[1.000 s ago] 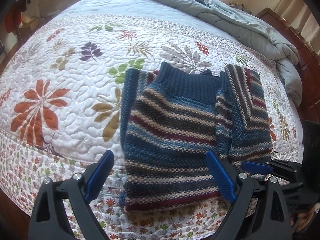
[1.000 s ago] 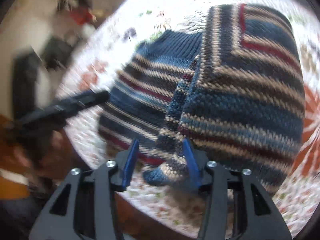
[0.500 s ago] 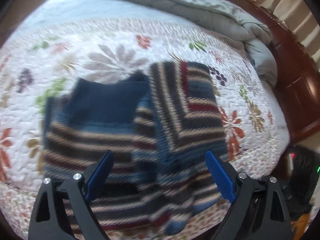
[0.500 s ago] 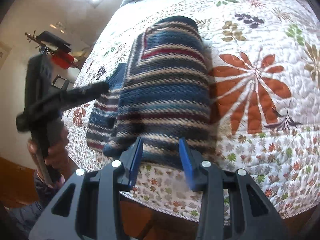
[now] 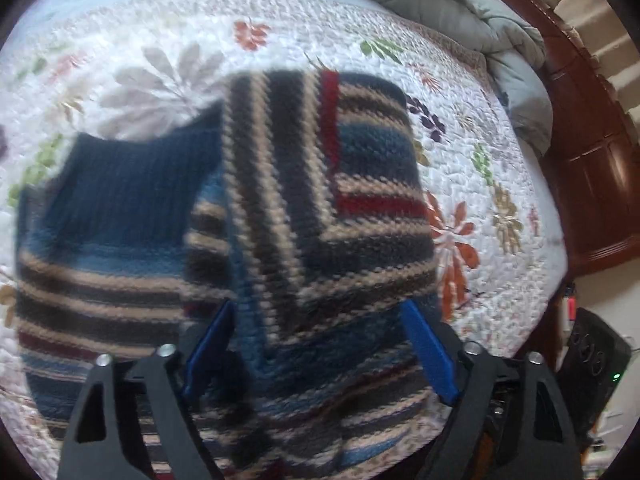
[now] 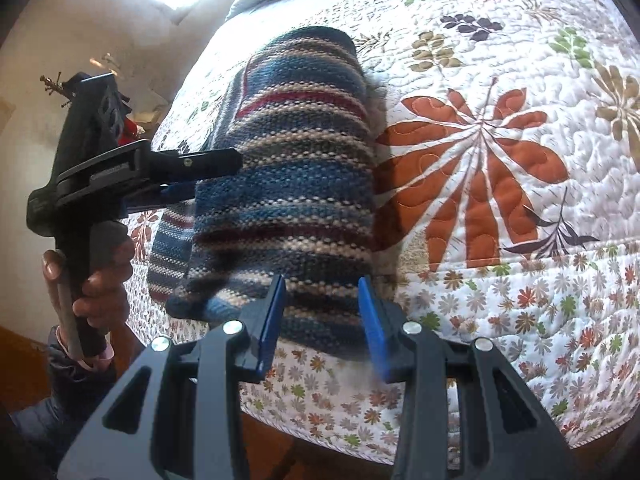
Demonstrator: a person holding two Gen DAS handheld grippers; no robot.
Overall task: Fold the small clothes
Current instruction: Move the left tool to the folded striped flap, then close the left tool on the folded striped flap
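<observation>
A knitted sweater (image 5: 320, 208) with blue, beige, dark and red stripes lies on the flowered quilt (image 5: 160, 40), one side folded over its body. My left gripper (image 5: 320, 346) hangs low over the folded part. Its jaws are closing with the knit between them, and I see no firm pinch. In the right wrist view the sweater (image 6: 288, 184) stands raised near the bed's front edge. My right gripper (image 6: 322, 324) is shut on its lower hem. The left gripper (image 6: 208, 176) reaches in from the left there, one finger above the fabric and one behind it.
A crumpled grey duvet (image 5: 460, 8) lies at the far side of the bed. A dark wooden bed frame (image 5: 592, 160) runs along the right, with a black device (image 5: 596, 356) beside it. A person's hand (image 6: 100, 276) holds the left gripper's handle. The quilt (image 6: 520, 80) stretches out to the right.
The left gripper has swung right and come closer over the folded side, and its jaws have narrowed. The right gripper has kept its hold on the hem while its view swung round.
</observation>
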